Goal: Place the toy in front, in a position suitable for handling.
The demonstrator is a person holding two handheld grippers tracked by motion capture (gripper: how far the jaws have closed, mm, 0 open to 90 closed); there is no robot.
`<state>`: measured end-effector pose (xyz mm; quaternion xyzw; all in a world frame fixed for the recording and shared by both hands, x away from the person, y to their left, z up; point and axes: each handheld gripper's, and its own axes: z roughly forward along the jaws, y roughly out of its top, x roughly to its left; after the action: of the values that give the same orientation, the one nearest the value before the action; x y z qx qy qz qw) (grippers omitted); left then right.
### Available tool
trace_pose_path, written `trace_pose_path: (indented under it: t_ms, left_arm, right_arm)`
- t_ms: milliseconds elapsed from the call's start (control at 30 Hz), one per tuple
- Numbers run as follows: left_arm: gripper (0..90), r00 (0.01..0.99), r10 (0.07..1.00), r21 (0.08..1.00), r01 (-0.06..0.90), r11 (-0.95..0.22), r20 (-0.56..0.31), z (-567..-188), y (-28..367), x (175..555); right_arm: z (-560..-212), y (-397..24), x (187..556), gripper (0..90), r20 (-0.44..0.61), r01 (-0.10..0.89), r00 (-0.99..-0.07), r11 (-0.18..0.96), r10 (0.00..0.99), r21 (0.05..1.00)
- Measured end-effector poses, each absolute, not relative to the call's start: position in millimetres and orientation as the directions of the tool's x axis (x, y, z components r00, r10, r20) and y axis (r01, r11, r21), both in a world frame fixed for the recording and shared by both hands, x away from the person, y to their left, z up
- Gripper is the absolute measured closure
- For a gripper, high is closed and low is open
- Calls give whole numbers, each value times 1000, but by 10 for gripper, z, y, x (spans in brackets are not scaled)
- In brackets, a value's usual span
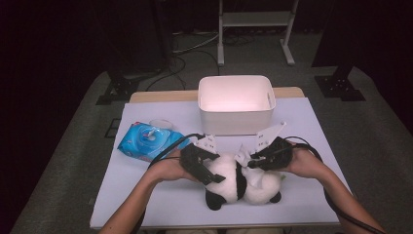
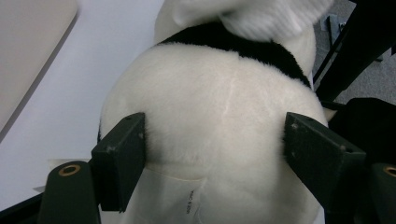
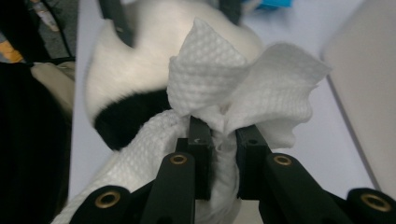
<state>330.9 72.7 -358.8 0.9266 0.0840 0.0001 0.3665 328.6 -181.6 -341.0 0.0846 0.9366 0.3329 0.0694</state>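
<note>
I have the panda (image 1: 234, 181) lying on the counter (image 1: 160, 195) near the front edge, just in front of the white bin (image 1: 236, 105). My left claw (image 1: 207, 168) straddles its white body: in the left gripper view the pads (image 2: 122, 158) sit on either side of the plush and press into the fur, so I read it as clamped on the panda (image 2: 215, 121). A sewn label (image 2: 189, 205) shows on the plush between the jaws.

My right claw (image 1: 251, 163) is clenched on a white wipe (image 1: 243, 155). In the right gripper view the jaws stand close together with the wipe (image 3: 233, 84) bunched between them; its free folds fan out above the pads (image 3: 201, 140), and part of it lies against the panda's (image 3: 140, 70) black band.

A blue wipe pack (image 1: 146, 140) lies on the counter to the left, apart from the panda, with the left claw's cable running over it.
</note>
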Motion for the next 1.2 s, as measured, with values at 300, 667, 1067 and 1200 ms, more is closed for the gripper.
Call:
trace_pose_path:
  t_ms: [300, 667, 1067, 1200]
  left_arm:
    - [177, 987, 140, 700, 155, -697, -78, -3430, 718, 3319]
    - [202, 985, 149, 677, 171, -716, -90, -3579, 588, 3331]
    - [232, 983, 161, 675, 175, -717, -84, -3608, 653, 3289]
    - [235, 984, 162, 680, 172, -713, -78, -3608, 655, 3270]
  right_arm:
    - [-3516, -1910, 3220, 794, -52, 142, -974, 775, 220, 616]
    - [-3447, -1863, 3124, 793, -69, 88, -985, 797, 161, 598]
    - [-3399, -1645, 3258, 793, -76, 71, -987, 805, 143, 589]
    - [-3404, -1757, 3245, 793, -70, 91, -984, 795, 165, 600]
